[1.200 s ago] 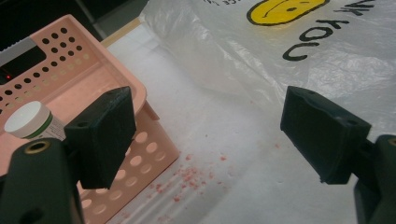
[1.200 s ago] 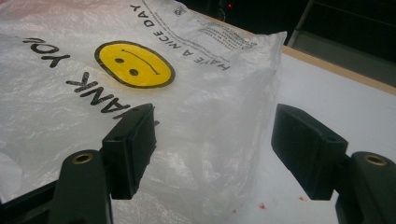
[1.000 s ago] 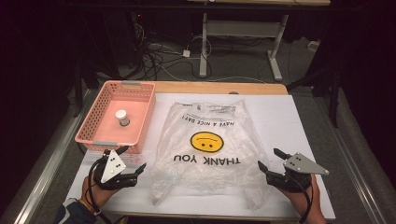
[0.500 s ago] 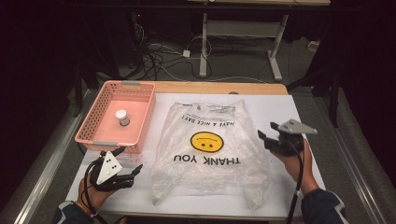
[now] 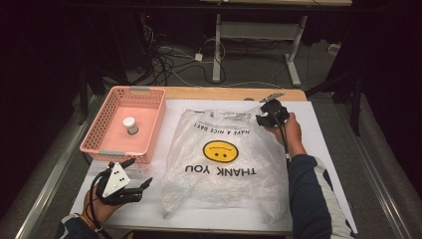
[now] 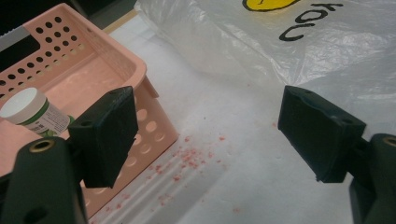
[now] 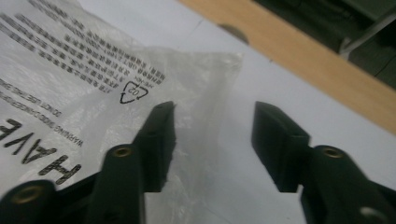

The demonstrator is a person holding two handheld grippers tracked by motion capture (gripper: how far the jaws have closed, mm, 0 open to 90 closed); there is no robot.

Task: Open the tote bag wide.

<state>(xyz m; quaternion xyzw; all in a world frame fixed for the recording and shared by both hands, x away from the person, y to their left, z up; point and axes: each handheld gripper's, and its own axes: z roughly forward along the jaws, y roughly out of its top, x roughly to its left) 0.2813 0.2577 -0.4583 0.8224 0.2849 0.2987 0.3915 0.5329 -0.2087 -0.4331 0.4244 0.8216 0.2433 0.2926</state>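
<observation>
Right claw (image 7: 212, 140), jaws half-spread and just closing, straddles the plastic bag's (image 5: 221, 164) far corner; left claw (image 6: 205, 135) gapes wide.

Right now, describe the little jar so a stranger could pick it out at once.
Start at the white-covered table and go to its far left corner, where a pink perforated basket sits beside the clear plastic bag with the yellow smiley. Inside the basket stands the small jar, upright. It is the one thing in there, with a white lid and a green-and-white label.
</observation>
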